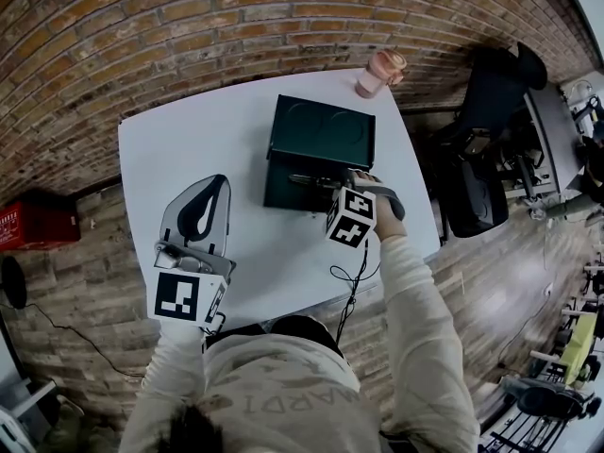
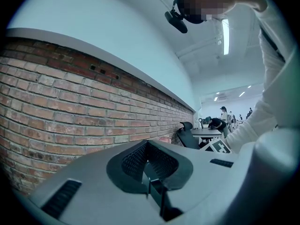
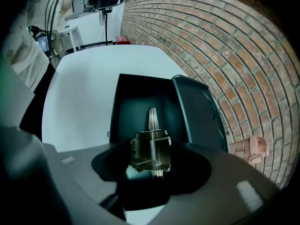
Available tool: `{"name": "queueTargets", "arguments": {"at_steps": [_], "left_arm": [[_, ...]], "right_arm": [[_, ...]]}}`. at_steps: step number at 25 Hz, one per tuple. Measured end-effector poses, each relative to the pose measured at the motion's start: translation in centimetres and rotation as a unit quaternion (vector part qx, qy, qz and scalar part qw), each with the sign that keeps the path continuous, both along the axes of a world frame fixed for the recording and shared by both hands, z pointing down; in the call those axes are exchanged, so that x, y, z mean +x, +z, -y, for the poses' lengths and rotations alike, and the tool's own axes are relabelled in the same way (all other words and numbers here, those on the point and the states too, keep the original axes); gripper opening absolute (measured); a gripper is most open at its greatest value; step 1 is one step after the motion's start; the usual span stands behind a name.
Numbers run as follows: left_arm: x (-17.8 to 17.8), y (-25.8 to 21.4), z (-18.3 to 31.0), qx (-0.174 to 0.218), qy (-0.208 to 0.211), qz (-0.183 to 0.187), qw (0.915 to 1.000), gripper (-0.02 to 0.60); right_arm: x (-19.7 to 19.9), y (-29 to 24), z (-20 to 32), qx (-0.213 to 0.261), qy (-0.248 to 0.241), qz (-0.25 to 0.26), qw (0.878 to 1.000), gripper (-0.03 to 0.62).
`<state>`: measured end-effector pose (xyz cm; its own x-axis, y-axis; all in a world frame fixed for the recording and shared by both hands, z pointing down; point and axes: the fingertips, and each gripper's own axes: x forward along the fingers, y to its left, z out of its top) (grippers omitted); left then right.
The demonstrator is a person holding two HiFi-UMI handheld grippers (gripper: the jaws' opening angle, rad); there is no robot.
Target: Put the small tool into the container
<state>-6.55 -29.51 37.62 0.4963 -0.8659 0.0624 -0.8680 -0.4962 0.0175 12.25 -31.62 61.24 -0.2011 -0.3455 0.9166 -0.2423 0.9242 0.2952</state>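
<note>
One small tool point(image 3: 153, 120), seemingly light, stiff, slippery metal, sits pinched mid-body in the right gripper's point(image 3: 151, 159) jaws, container point(image 3: 130, 102) just beyond them; left gripper's point(image 2: 150, 179) jaws pressed together.

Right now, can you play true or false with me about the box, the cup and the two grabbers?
The right gripper holds a small tool. True.
The box has its lid shut. False: the lid is open.
The left gripper holds the cup. False: its jaws are together with nothing in them; the pink cup stands at the far edge of the table.
The table is white. True.
</note>
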Motion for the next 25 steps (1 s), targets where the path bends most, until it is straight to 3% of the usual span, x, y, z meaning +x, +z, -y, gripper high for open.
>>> {"name": "queueTargets", "arguments": {"at_steps": [13,16,21,25], "left_arm": [[0.5,-0.3,-1.0,0.005,0.001,0.006,1.0000,0.006],[0.4,-0.3,-1.1,0.005,-0.001,0.006,1.0000,0.006],[0.1,-0.4,-1.0,0.005,-0.005,0.010,0.9999,0.006],[-0.2,-0.3,-0.9,0.003,-0.009,0.011,0.9999,0.006]], "right_arm": [[0.5,-1.1,-1.0,-0.019,-0.003,-0.004,1.000,0.256],[0.4,-0.9,-0.5,0.006,0.000,-0.009,1.000,0.252],[0.3,-0.3,1.7,0.087,0.012,-0.035,0.996,0.252],[0.1,-0.4,2.9,0.104,0.023,-0.025,0.994,0.253]]}}
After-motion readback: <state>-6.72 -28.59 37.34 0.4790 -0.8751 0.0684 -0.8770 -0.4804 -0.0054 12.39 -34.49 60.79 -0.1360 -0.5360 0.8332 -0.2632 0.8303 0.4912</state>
